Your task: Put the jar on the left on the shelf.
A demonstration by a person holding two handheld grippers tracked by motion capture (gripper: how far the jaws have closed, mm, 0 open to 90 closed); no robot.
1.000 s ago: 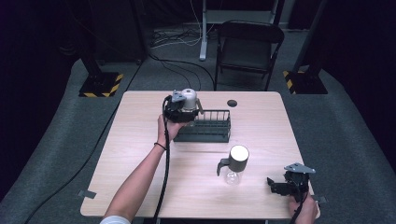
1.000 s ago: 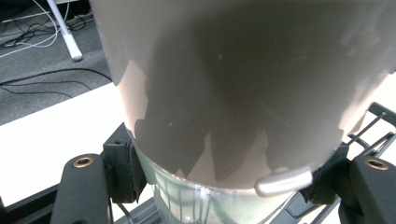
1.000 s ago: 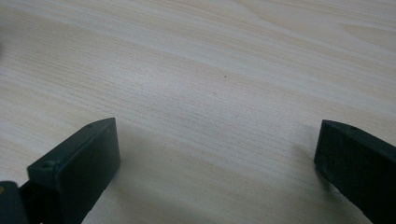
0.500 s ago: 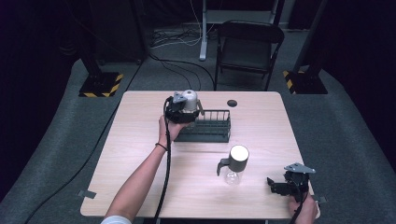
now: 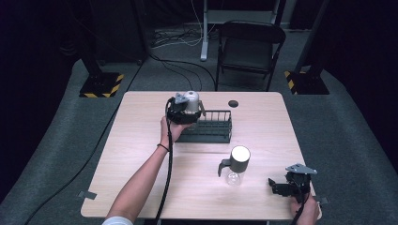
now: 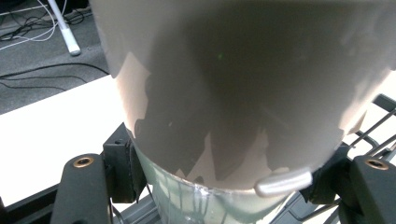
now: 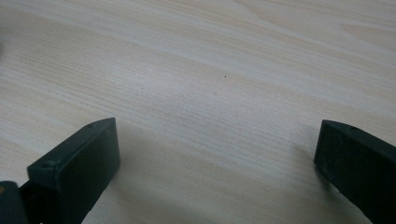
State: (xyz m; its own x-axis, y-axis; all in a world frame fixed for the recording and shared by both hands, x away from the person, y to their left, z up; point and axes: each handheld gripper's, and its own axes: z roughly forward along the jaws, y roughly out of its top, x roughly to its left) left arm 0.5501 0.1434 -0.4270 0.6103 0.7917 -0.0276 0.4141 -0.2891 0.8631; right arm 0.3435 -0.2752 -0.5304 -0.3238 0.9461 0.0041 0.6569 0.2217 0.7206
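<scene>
We hold a cup over the rack's left end, about to set it down.

Our left gripper pinches the grey cup at the far left of the table, just above the black wire rack; next, we judge, it calls for lowering the cup between the wires and letting go. Our right gripper rests spread and empty at the near right, beside a glass jug. We can read no writing anywhere.
</scene>
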